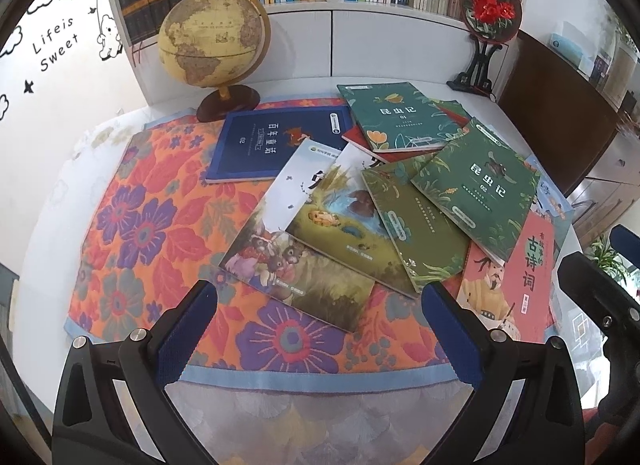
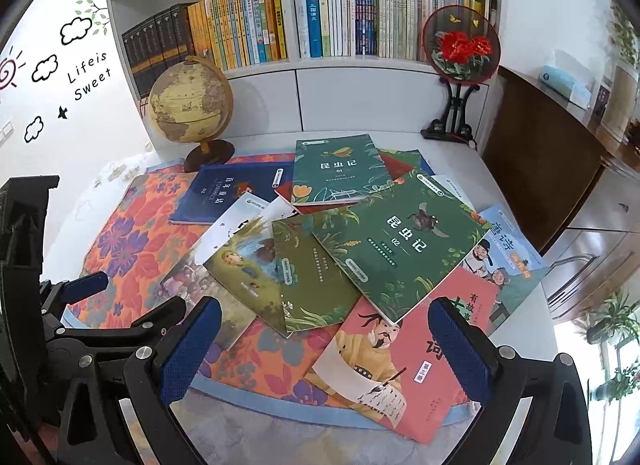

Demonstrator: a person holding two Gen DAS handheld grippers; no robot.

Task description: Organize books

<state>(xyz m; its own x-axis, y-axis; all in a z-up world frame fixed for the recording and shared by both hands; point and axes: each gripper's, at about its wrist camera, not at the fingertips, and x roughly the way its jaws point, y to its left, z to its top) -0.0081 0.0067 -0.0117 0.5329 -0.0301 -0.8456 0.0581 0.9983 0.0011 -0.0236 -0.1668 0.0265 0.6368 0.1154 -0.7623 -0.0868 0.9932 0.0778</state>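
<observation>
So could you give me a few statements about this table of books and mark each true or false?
1. Both hand-held grippers, left and right, are open and hold nothing. True.
2. The books are stacked in one neat pile. False: they lie scattered and overlapping on the floral cloth.
3. The globe stands behind the blue book. True.
4. The green book marked 02 lies under the pink book. False: it lies on top of it.
5. The shelf behind the table is bare. False: it holds rows of upright books.
</observation>
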